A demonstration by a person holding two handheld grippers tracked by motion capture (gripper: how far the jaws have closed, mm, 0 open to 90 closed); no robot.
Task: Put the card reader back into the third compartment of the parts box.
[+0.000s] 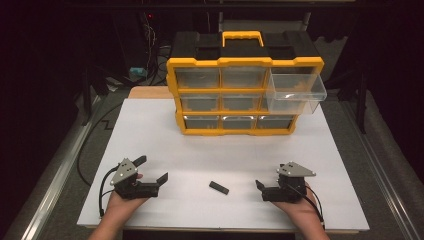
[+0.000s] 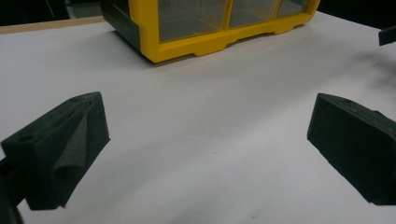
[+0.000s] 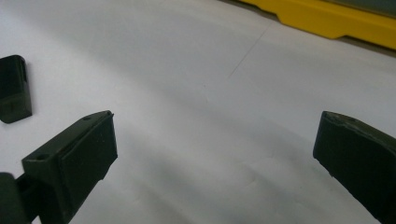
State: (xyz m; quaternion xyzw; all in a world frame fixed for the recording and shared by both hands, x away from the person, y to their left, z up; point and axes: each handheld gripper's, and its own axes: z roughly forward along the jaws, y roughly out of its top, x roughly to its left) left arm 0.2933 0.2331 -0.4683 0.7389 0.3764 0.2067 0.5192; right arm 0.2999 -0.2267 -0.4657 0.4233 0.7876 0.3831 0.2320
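A yellow and black drawer organiser (image 1: 235, 85) stands at the back of the white board (image 1: 145, 130). Its top right clear drawer (image 1: 296, 90) is pulled out; the other drawers sit flush. A small black block (image 1: 219, 187) lies flat on the board near the front, between the two hands. My left gripper (image 1: 152, 169) rests at the front left, open, nothing between its jaws. At the front right, my right gripper (image 1: 270, 177) is also open and holds nothing. In the left gripper view the gripper (image 2: 205, 144) faces the organiser's base (image 2: 210, 42). The right gripper (image 3: 215, 158) has the block (image 3: 14, 88) off to its left.
A wooden tabletop edge (image 1: 150, 92) shows behind the board at the left of the organiser. Cables (image 1: 87, 150) run along the dark floor on the left. Metal rails (image 1: 380, 170) flank the table. The board is bare between the organiser and the grippers.
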